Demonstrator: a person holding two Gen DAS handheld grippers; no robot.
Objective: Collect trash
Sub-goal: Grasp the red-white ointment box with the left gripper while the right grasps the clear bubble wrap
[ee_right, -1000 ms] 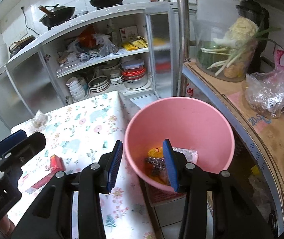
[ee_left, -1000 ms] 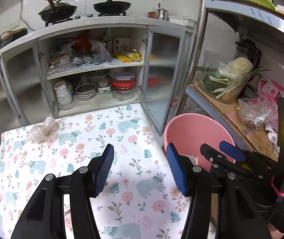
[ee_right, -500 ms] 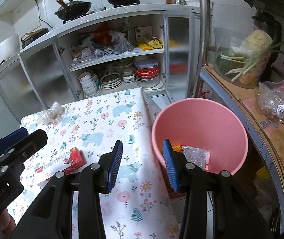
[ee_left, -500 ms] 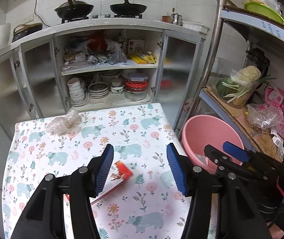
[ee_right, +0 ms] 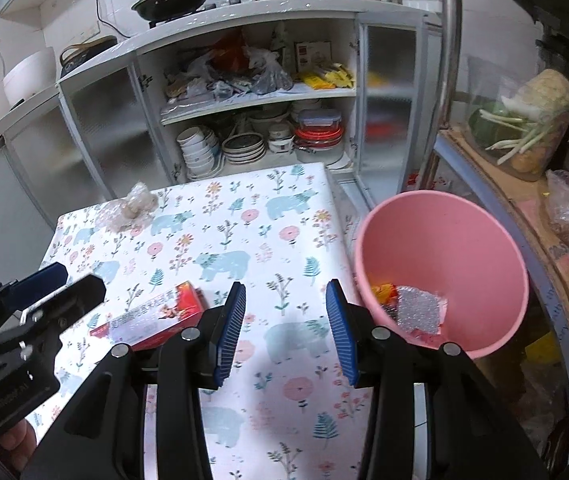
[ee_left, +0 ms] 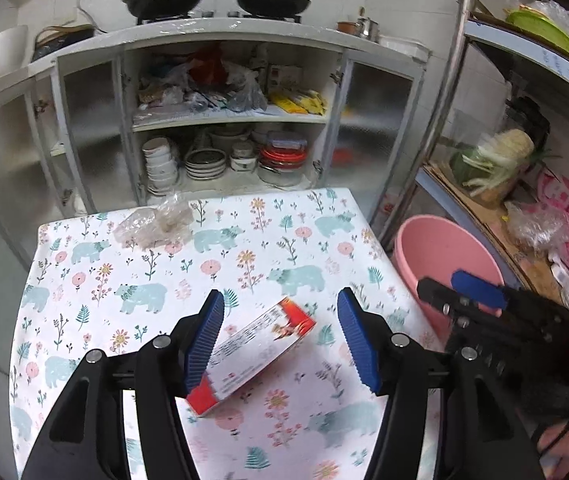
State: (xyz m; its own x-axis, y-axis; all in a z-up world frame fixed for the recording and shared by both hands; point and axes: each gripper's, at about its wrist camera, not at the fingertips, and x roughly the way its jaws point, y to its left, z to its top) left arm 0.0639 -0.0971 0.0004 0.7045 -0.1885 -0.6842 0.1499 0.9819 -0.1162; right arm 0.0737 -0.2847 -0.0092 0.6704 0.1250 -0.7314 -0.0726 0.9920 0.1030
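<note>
The left gripper (ee_left: 280, 336) hangs over a table (ee_left: 244, 248) covered in a bear-and-flower cloth, its jaws spreading wider, with a red and white box (ee_left: 254, 350) lying flat on the cloth between them; the pads are not pressing on it. Ahead of this gripper and a little to its left, near the far edge of the table, sits a crumpled clear plastic bag (ee_left: 156, 226). The right gripper (ee_right: 284, 328) is held over the near right part of the table with its jaws apart and nothing between them. Just to its right, beside the table edge, stands a pink bucket (ee_right: 456, 248) with wrappers (ee_right: 412, 306) lying in its bottom. The box (ee_right: 156, 314) lies to this gripper's left.
</note>
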